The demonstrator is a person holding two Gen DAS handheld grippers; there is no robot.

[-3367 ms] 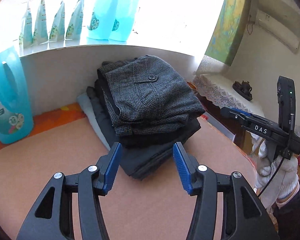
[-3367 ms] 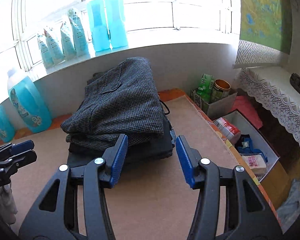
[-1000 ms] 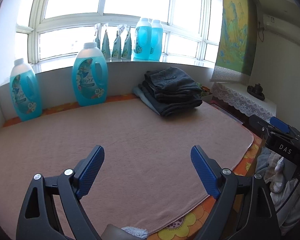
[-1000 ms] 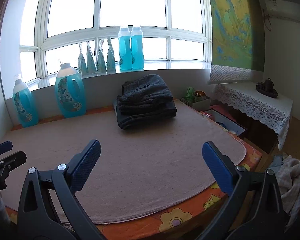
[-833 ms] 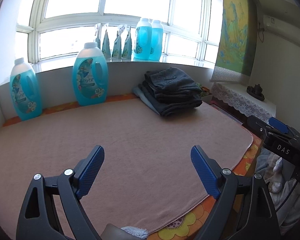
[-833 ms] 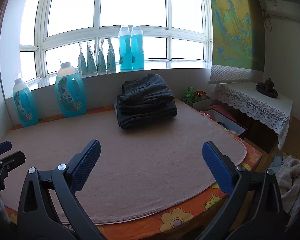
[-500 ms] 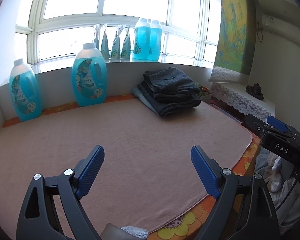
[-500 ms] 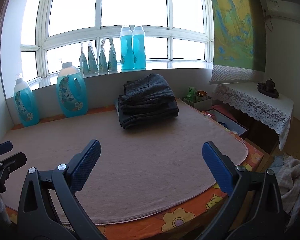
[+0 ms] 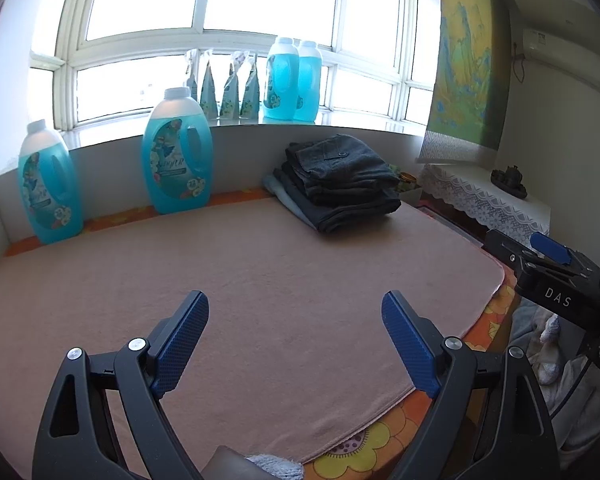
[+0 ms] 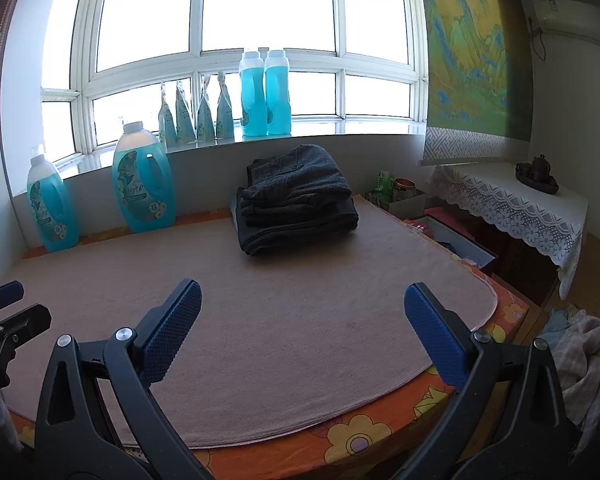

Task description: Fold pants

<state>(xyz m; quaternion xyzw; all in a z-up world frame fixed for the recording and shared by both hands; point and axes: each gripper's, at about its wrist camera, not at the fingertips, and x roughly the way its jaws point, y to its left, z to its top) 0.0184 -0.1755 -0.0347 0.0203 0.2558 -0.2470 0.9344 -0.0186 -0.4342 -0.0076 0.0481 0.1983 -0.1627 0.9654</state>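
A stack of folded dark pants (image 9: 339, 184) (image 10: 296, 200) rests at the far side of the pink mat (image 9: 260, 280) (image 10: 300, 300), below the window sill; a grey checked pair lies on top. My left gripper (image 9: 296, 320) hovers over the mat's near edge, open, with nothing between its blue pads. My right gripper (image 10: 303, 312) is also open and empty, well back from the stack. In the left wrist view the right gripper (image 9: 547, 264) shows at the right edge; the left gripper's tips (image 10: 4, 308) show at the left edge of the right wrist view.
Two large blue detergent bottles (image 9: 176, 160) (image 9: 48, 188) stand against the wall at the mat's far left. More bottles and pouches (image 10: 264, 96) line the sill. A lace-covered side table (image 10: 511, 204), boxes (image 10: 451, 236) and a heap of cloth (image 10: 579, 356) lie right of the mat.
Since 3.4 s ago both grippers have pulled far back from the stack and their jaws stand wider. Over the last second nothing has visibly moved.
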